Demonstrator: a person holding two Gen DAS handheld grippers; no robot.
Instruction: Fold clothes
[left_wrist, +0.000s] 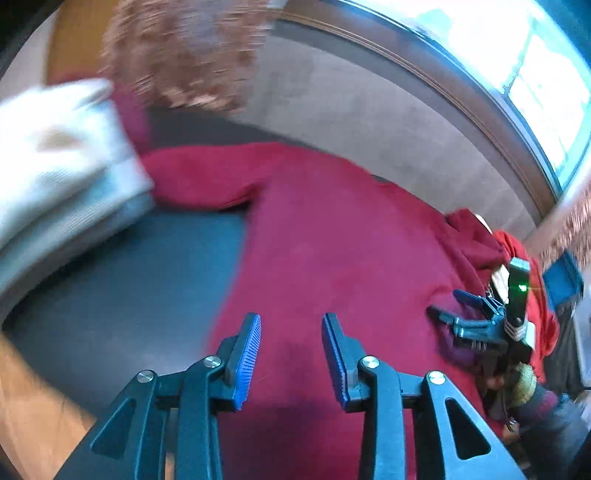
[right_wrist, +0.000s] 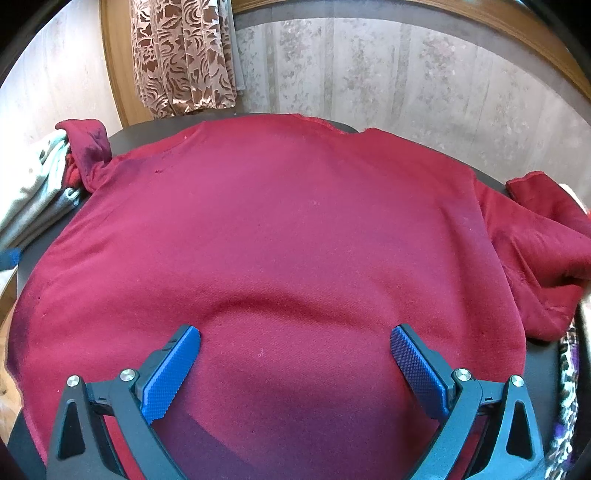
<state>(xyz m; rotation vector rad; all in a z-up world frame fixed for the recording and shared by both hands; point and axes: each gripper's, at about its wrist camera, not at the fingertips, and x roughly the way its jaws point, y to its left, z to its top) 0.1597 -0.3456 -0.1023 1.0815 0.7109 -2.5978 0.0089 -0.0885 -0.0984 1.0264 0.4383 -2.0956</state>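
Pale striped wallpaper and a brown patterned curtain (right_wrist: 184, 55) back the dark round desk (right_wrist: 532, 373), which is almost fully covered by a dark red knit sweater (right_wrist: 280, 229) lying flat across the middle of the right wrist frame. One sleeve bunches at the upper left desk edge, the other is crumpled over the right edge. Bare desk shows only as thin strips at the far rim and lower right.

The right gripper (right_wrist: 295, 363) hovers over the near hem, jaws spread wide, grasping nothing. Only the left wrist view shows the broad bare dark patch of desk at left, beside a blurred pile of pale folded cloth (left_wrist: 55, 173). The left gripper (left_wrist: 291, 356) is also released above the sweater.
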